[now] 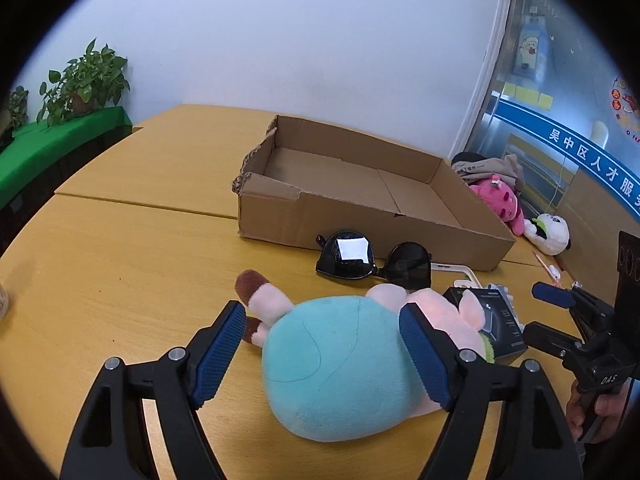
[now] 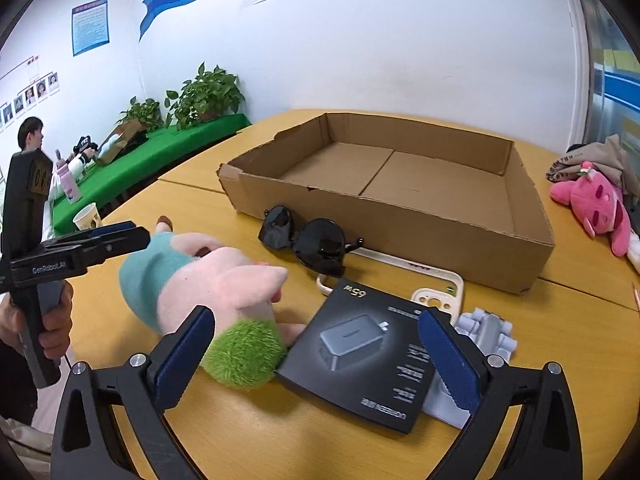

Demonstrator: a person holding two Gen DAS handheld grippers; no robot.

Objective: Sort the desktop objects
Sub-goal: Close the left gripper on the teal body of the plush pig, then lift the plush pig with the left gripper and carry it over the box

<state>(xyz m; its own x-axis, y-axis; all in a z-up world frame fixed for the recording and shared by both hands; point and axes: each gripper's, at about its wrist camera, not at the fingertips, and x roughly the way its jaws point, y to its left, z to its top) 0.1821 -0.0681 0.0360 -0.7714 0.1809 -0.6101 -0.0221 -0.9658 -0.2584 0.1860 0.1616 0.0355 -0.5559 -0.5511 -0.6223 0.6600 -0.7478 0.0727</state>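
Note:
A plush toy [image 1: 340, 360] with a teal body, pink head and green tuft lies on the yellow table. My left gripper [image 1: 324, 354] is open and straddles its teal body, with a gap at the left pad. My right gripper [image 2: 316, 360] stands open over the green tuft and a black charger box [image 2: 368, 352]. Beyond them lie black sunglasses [image 2: 312, 240], a cream phone case [image 2: 436, 292] and a grey plastic piece [image 2: 488, 332]. An open, empty cardboard box [image 2: 400, 224] stands behind these. The left wrist view shows the right gripper [image 1: 544, 312] at the right edge.
A pink plush [image 2: 596, 204] and folded cloth lie right of the box; a panda plush [image 1: 550, 232] is near them. A paper cup [image 2: 88, 216] stands at the table's left edge. Potted plants [image 2: 208, 92] sit on a green bench where a person [image 2: 30, 136] works.

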